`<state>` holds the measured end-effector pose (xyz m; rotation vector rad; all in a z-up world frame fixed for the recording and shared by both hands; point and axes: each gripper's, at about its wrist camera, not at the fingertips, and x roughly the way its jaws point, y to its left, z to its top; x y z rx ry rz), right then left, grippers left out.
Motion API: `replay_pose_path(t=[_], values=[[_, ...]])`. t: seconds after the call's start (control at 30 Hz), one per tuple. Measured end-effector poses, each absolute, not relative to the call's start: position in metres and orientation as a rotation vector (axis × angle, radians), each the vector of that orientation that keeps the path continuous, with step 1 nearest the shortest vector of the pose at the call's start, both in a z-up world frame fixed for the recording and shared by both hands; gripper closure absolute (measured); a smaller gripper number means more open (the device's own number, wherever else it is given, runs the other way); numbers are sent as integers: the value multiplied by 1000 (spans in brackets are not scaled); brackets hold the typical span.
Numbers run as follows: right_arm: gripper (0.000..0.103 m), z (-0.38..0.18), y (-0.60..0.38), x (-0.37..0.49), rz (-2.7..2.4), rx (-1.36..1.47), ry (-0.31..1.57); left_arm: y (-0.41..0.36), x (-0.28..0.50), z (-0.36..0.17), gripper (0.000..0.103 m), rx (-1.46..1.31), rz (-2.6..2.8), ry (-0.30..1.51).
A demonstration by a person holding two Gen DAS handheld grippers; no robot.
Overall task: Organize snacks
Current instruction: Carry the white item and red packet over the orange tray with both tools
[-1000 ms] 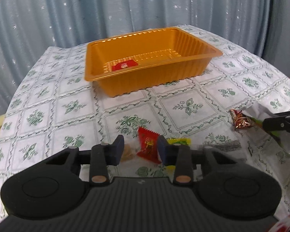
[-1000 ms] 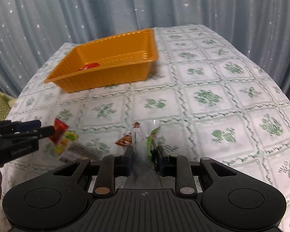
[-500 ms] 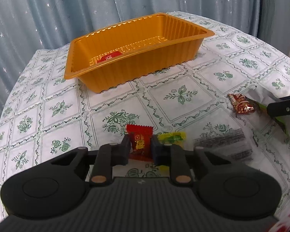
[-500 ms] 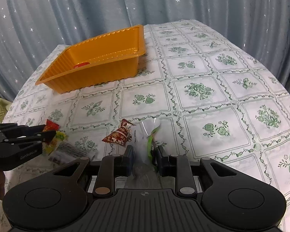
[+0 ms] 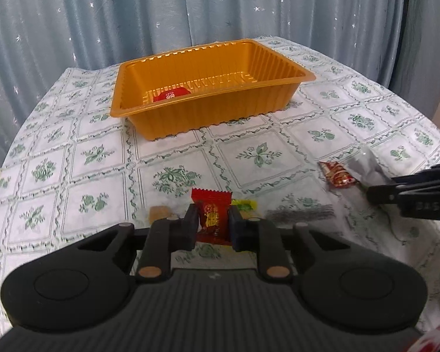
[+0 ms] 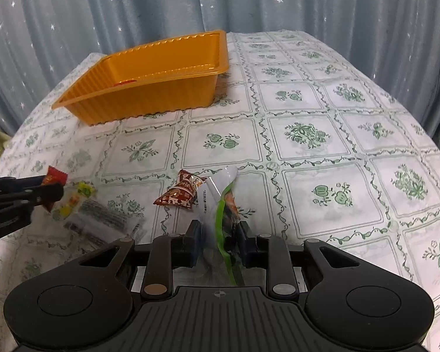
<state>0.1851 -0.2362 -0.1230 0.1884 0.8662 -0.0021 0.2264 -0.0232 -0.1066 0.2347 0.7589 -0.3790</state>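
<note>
My left gripper [image 5: 211, 223] is shut on a small red snack packet [image 5: 210, 215], held just above the tablecloth. In the right wrist view this same gripper [image 6: 54, 189] comes in from the left edge with the red packet [image 6: 54, 176] in it. My right gripper [image 6: 215, 234] is shut on a white and green snack bag [image 6: 217, 193] that lies on the cloth. The orange tray [image 5: 167, 120] stands at the far middle of the table with one red packet [image 5: 170, 95] inside. From the right edge of the left wrist view the right gripper [image 5: 381, 189] pokes in.
A brown and red wrapped snack [image 6: 180, 192] lies beside the white bag. A yellow-green packet [image 5: 245, 204], a tan biscuit [image 5: 159, 214] and a clear dark-printed wrapper [image 5: 300, 214] lie near the left gripper. A blue starred curtain hangs behind the round table.
The left gripper's jaws closed onto the red packet and carried it a little away from the yellow packet. The right gripper stayed shut on the white and green bag.
</note>
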Motion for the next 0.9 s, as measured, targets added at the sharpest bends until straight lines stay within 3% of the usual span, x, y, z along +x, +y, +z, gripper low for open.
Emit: replay_pose_path(t=[0.27,0.9], values=[[77,-120,-235,182,1,169,865,-18,208,-100,84,154,-364,796],[77,-47,-234,149,34,262,817,-20,176,-42,84,75,-312,811]])
